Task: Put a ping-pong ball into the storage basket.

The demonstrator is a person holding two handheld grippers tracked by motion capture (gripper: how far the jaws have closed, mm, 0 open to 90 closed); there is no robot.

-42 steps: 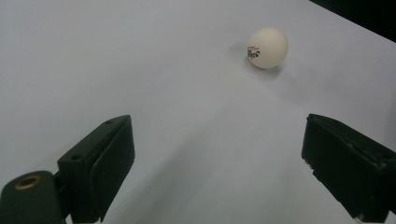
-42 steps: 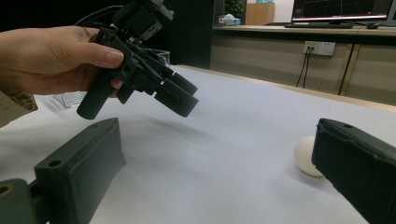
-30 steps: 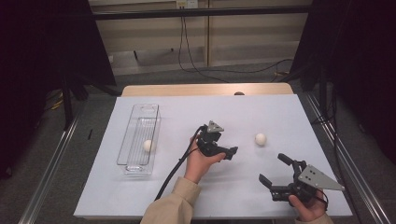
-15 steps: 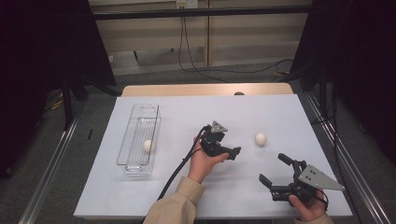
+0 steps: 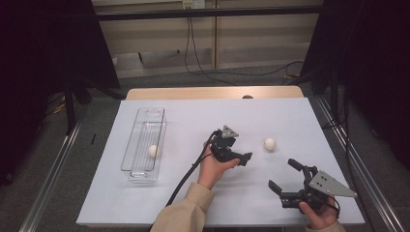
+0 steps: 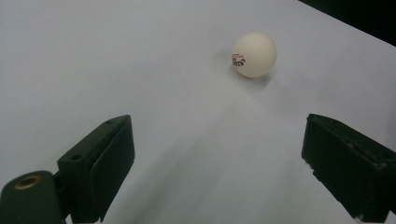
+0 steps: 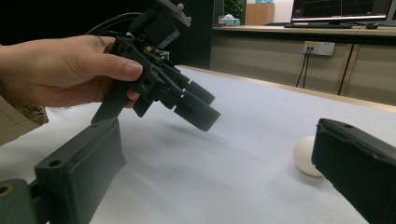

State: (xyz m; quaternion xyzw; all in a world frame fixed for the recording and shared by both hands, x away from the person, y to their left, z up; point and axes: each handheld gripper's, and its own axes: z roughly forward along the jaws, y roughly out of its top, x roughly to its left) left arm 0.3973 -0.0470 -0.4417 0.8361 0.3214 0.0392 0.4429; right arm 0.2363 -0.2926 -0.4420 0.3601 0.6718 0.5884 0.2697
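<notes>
Since a sec ago the left gripper (image 5: 240, 155) has crept a bit toward the small white plastic ball (image 5: 270, 144) on the white tabletop (image 5: 290, 116); right gripper (image 5: 285, 180) hasn't budged. Near edge: right gripper, jaws spread, nothing in them. Mid-table: left gripper, jaws wide apart, empty, nearer the ball. Ball lies just ahead, slightly off to its right, not yet betw. the jaws. Far left: clear plastic bin (image 5: 145, 145) w/ another white ball (image 5: 153, 151) inside.

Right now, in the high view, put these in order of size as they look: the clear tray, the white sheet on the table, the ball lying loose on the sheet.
Largest to smallest:
1. White sheet
2. Clear tray
3. Loose ball
</notes>
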